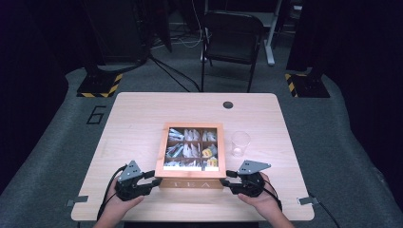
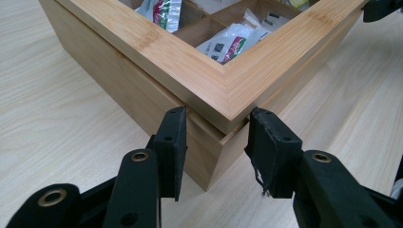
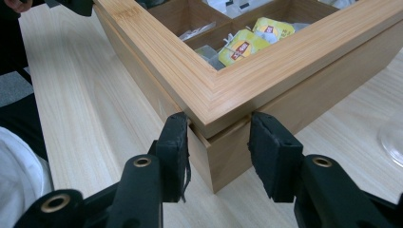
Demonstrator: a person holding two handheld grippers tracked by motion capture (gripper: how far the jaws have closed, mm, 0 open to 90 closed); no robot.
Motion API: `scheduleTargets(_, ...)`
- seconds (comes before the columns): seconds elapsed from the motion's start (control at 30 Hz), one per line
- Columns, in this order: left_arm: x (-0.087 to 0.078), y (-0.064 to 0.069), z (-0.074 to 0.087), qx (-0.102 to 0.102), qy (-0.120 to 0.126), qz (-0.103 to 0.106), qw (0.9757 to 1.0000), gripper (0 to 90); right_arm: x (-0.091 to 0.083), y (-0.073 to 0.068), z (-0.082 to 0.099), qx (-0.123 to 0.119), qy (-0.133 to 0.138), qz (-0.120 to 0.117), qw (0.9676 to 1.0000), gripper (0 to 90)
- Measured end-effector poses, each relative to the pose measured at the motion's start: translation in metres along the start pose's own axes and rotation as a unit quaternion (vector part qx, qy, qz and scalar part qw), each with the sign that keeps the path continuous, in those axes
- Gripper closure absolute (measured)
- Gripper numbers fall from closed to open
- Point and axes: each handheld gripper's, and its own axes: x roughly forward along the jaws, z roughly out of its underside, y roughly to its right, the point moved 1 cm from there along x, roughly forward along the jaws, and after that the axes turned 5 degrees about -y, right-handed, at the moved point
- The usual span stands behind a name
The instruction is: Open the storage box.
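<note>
A square bamboo tea box (image 1: 191, 183) with "TEA" on its front wall stands near the table's front edge. Through its framed window lid I see compartments with tea bags (image 1: 190, 142). My left gripper (image 1: 156, 176) sits at the box's front left corner. In the left gripper view the gripper (image 2: 216, 130) has its pads against both faces of that corner of the box (image 2: 204, 80), just under the lid's rim. My right gripper (image 1: 224, 178) holds the front right corner the same way. In the right gripper view the gripper (image 3: 218, 133) clasps the box (image 3: 223, 95) near yellow tea bags (image 3: 247, 42).
A clear plastic cup (image 1: 240, 143) stands just right of the box, and its edge shows in the right gripper view (image 3: 392, 137). A dark round plug (image 1: 228, 105) sits in the light wood table (image 1: 133, 118) at the back. A black chair (image 1: 233, 35) stands beyond the table.
</note>
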Motion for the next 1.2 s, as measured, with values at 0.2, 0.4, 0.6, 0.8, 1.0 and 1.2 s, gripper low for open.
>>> scheduleTargets(0.2,0.0,0.002,-0.001,0.006,0.006,-0.008,0.9999,58.0,-0.001,-0.003,-0.002,0.001,0.0,0.008,1.0,57.5)
scheduleTargets(0.4,-0.002,0.003,-0.004,0.01,0.006,-0.005,0.9999,58.3,-0.001,-0.002,-0.003,0.005,0.006,0.003,1.0,57.7)
scheduleTargets(0.6,-0.005,0.002,-0.008,0.001,0.012,0.0,0.9999,58.2,-0.003,-0.002,-0.006,0.017,0.014,-0.001,0.9998,57.7)
scheduleTargets(0.8,-0.01,0.002,-0.013,0.003,0.023,-0.006,0.9997,58.1,-0.01,-0.002,-0.012,0.02,0.021,-0.002,0.9996,57.6)
scheduleTargets(1.0,-0.013,0.0,-0.018,0.006,0.023,-0.004,0.9997,58.2,-0.014,-0.001,-0.015,0.018,0.025,0.0,0.9995,57.6)
scheduleTargets(1.2,-0.017,-0.002,-0.024,0.001,0.027,0.0,0.9996,58.1,-0.016,0.0,-0.021,0.019,0.03,-0.001,0.9994,57.5)
